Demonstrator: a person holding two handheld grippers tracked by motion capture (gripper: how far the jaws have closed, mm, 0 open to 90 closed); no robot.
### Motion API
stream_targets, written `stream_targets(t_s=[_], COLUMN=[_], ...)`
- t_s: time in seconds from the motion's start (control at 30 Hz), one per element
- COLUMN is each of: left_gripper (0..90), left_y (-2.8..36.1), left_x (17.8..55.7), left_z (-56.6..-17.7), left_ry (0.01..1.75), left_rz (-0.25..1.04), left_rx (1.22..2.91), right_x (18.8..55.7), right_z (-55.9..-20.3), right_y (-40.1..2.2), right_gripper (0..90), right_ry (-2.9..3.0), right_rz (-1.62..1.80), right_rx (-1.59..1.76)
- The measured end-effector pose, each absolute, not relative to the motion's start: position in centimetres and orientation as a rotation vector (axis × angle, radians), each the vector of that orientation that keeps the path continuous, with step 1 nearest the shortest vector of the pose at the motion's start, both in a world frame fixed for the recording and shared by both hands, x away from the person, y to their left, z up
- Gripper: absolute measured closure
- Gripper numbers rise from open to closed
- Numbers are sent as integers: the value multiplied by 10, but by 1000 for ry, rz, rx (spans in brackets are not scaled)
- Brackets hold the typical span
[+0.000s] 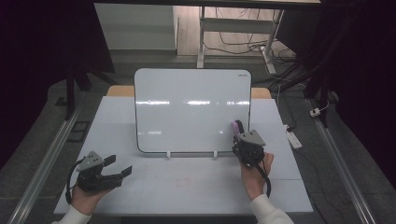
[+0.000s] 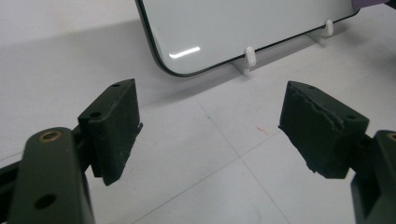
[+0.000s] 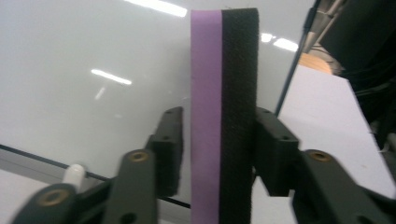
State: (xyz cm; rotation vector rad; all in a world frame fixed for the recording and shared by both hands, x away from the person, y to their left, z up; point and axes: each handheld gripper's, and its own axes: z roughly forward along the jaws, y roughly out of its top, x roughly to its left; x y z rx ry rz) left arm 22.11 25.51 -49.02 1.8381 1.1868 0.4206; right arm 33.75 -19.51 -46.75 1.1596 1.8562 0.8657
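Note:
A whiteboard [image 1: 191, 109] stands tilted on small white feet [image 1: 168, 154] at the middle of the white table [image 1: 154, 186]. A purple and black eraser [image 1: 237, 126] stands on end at the board's lower right corner. In the right gripper view the eraser [image 3: 224, 116] rises between the jaws of my right gripper [image 3: 219, 140]. The black side lies against one jaw, and a thin gap shows at the purple side. My left gripper [image 1: 119, 168] hovers low over the table's front left, open with nothing between its pads [image 2: 116, 126]. It faces the board's lower left corner [image 2: 187, 65].
A faint red mark [image 1: 183, 182] lies on the table in front of the board. Behind the table stand desk legs [image 1: 201, 37] with loose cables [image 1: 243, 46]. A white power strip [image 1: 294, 139] lies on the floor at the right. Metal rails [image 1: 46, 158] run along both sides.

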Motion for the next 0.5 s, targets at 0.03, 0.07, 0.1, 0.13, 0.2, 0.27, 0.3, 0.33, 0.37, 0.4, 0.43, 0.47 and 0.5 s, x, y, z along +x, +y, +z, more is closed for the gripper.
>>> stream_targets(t_s=[0.03, 0.07, 0.1, 0.13, 0.2, 0.27, 0.3, 0.33, 0.37, 0.4, 0.43, 0.47, 0.5], left_gripper=[210, 210, 209, 209, 210, 210, 209, 209, 209, 209, 209, 209, 209], left_y=[256, 256, 257, 258, 260, 262, 263, 264, 264, 265, 266, 267, 267], left_x=[221, 220, 220, 220, 220, 219, 219, 219, 219, 219, 219, 219, 219], left_z=[-491, -491, -492, -492, -494, -495, -495, -495, -496, -496, -496, -496, -497], left_ry=[1189, 1190, 1190, 1193, 1199, 1205, 1205, 1206, 1208, 1209, 1212, 1214, 1215], left_rz=[421, 420, 418, 418, 415, 414, 413, 414, 415, 413, 413, 412, 411], left_rx=[1838, 1836, 1838, 1835, 1831, 1828, 1827, 1826, 1824, 1822, 1820, 1819, 1818], right_x=[338, 338, 337, 336, 334, 331, 330, 328, 326, 324, 322, 321, 319], right_z=[-468, -467, -467, -466, -464, -463, -462, -461, -460, -459, -458, -456, -454], right_y=[-195, -196, -197, -198, -202, -205, -208, -211, -214, -217, -219, -221, -224], right_gripper=[520, 509, 495, 477, 451, 418, 406, 396, 386, 379, 372, 368, 368], right_ry=[1861, 1858, 1858, 1854, 1858, 1867, 1871, 1878, 1879, 1881, 1881, 1884, 1893], right_rz=[884, 892, 910, 926, 973, 1007, 1031, 1064, 1090, 1118, 1134, 1151, 1173], right_rx=[1161, 1158, 1151, 1144, 1128, 1117, 1112, 1101, 1090, 1077, 1070, 1064, 1054])
